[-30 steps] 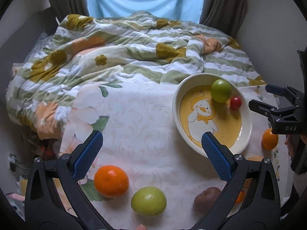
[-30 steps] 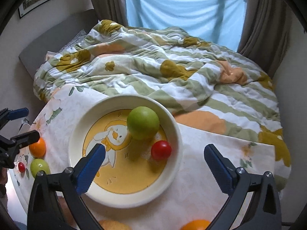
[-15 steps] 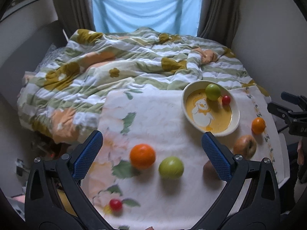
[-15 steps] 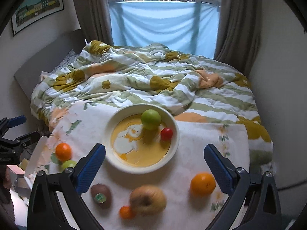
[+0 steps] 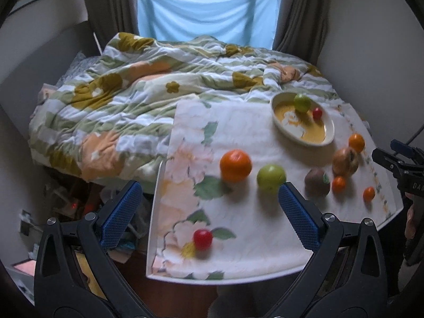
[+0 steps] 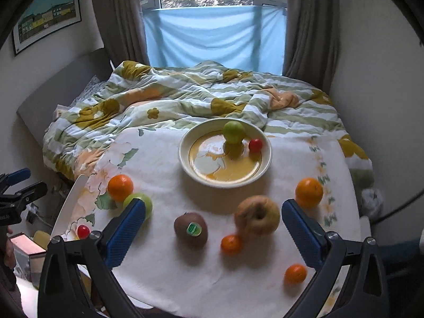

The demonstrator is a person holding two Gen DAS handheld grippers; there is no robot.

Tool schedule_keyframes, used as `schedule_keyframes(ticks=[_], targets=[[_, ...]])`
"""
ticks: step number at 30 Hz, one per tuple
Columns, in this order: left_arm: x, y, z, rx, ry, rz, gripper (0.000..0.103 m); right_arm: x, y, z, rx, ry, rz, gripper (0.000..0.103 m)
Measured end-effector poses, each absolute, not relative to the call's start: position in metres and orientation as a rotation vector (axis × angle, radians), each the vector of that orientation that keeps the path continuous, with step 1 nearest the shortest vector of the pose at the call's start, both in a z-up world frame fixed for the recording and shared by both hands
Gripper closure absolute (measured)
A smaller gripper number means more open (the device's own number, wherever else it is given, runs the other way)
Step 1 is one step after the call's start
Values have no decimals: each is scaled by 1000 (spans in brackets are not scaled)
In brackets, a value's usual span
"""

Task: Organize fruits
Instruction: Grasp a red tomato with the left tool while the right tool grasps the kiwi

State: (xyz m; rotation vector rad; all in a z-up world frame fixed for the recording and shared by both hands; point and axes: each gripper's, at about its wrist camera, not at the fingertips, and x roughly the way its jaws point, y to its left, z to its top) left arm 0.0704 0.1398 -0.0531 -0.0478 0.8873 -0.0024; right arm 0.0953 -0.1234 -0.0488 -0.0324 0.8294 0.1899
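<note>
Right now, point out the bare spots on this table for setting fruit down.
Free: the cloth left of the bowl, behind the big orange; and the near middle, between the brown fruit and the table's front edge. Crowded: the row from brown fruit through bagel-like fruit to the right orange.

One bowl (image 6: 266,159), two green apples (image 6: 233,131), four oranges (image 6: 120,187), two tomatoes (image 6: 255,145)

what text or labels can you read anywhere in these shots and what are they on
"DA": white letters on the black body of the right gripper at the edge of the left wrist view; the rest is cut off.
Green sticker on the brown fruit: print too small to read.
Framed picture on the wall: no readable words.
Nothing else carries text.
</note>
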Motion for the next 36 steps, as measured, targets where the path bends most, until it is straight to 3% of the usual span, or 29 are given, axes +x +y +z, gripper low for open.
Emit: schedule_keyframes(ticks=[12,14,17,21,32,36], targets=[[50,136,-135,-31,914,-55,0,81,-107,-116,-33,819,213,0],[52,133,-150,-21,939,-59,14,82,-106,-127,-33,826,225,0],[56,133,-168,-22,974,-50,23,87,-105,-142,-39,846,235,0],[57,138,-181,-48,1008,-21,29,92,-102,-153,-46,867,246,1],[61,139,-192,-22,1073,14,62,107,-91,-166,-91,899,275,5],[63,140,-191,-13,1076,9,65,114,-87,-169,-101,912,283,10]])
